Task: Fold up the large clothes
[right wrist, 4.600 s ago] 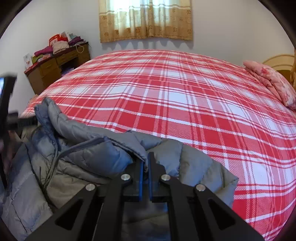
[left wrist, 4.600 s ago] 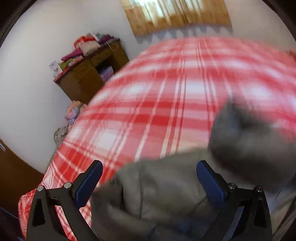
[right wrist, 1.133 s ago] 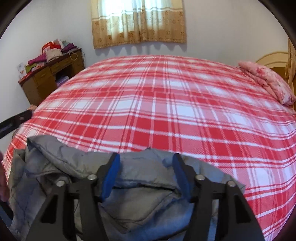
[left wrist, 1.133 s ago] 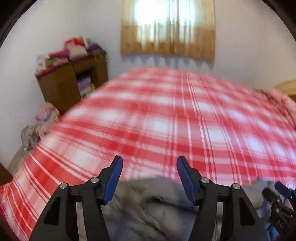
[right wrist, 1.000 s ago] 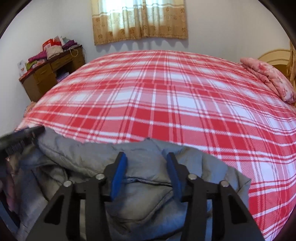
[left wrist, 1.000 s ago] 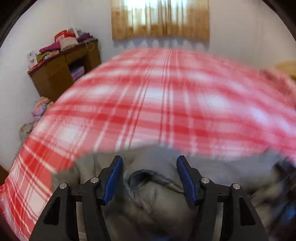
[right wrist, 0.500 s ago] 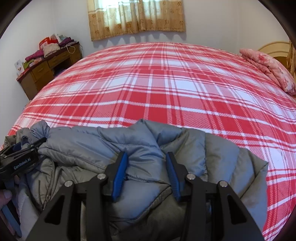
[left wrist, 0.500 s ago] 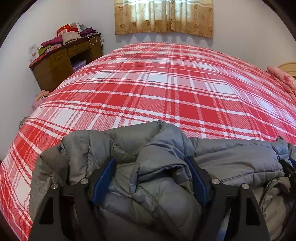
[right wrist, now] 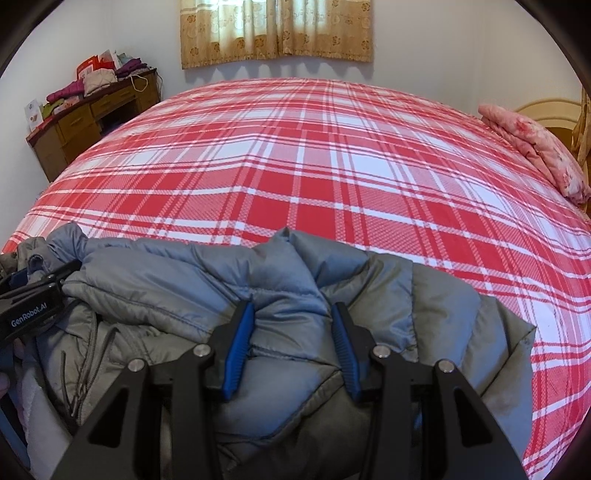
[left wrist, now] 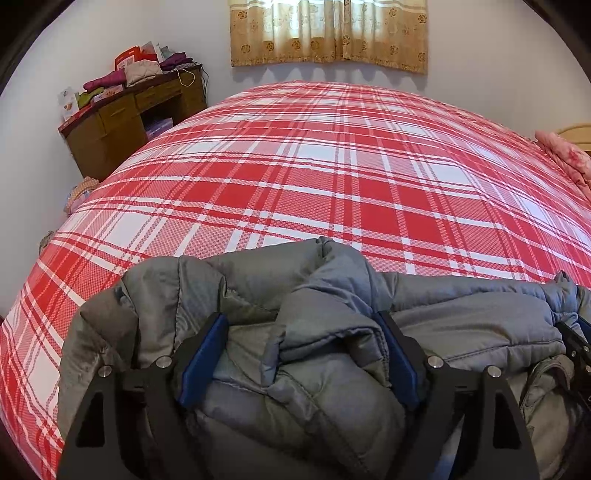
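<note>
A puffy grey jacket [left wrist: 461, 314] lies bunched at the near edge of the red plaid bed [left wrist: 332, 166]. My left gripper [left wrist: 300, 317] sits low over its left part. Its jaws are opening and straddle a thick fold without pinching it. In the right wrist view the jacket [right wrist: 166, 280] fills the foreground, and my right gripper [right wrist: 291, 306] is shut on a raised fold, its blue pads [right wrist: 238, 347] pressing from both sides. The left gripper's body [right wrist: 29, 306] shows at that view's left edge, resting in the jacket.
A wooden desk [left wrist: 122, 114] piled with folded clothes stands at the far left by the wall. A pink pillow [right wrist: 535, 147] and a headboard [right wrist: 546, 110] lie at the bed's right end. Curtains [left wrist: 328, 29] hang behind. The plaid bedspread [right wrist: 314, 166] stretches beyond the jacket.
The left gripper came down onto the jacket and its jaws widened around a fold. The right gripper's jaws narrowed onto a fold and stayed there. The jacket settled at the near edge.
</note>
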{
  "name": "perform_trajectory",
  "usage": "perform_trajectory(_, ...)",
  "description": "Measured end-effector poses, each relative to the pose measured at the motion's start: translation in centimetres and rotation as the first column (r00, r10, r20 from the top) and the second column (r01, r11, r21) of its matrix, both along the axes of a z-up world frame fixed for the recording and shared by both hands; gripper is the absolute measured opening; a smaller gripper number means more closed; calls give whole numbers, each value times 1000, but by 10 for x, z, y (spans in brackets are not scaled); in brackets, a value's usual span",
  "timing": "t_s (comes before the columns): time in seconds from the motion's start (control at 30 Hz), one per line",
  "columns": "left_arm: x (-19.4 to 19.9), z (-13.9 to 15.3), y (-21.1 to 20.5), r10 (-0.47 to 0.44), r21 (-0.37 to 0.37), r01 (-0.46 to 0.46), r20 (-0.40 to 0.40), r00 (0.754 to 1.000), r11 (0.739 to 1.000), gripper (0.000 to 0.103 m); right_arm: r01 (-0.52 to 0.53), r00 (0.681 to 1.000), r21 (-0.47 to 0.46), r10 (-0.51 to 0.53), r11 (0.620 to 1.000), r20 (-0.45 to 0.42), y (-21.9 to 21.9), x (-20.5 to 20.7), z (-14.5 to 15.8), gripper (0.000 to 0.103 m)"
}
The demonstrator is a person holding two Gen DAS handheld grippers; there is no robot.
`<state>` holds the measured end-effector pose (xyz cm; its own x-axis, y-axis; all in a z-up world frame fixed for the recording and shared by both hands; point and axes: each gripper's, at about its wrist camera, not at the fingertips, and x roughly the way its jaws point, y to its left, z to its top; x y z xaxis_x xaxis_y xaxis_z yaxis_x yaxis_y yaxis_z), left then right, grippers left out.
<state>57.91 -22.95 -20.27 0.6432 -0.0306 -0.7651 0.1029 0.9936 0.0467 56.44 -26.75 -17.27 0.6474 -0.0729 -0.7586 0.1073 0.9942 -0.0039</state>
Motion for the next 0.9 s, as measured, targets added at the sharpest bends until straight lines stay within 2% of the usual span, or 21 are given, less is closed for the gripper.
perform_trajectory(0.9, 0, -1, -3, 0, 13, 0, -1, 1000, 1000, 82, -2, 1000, -51, 1, 999, -17, 6, 4, -2, 47)
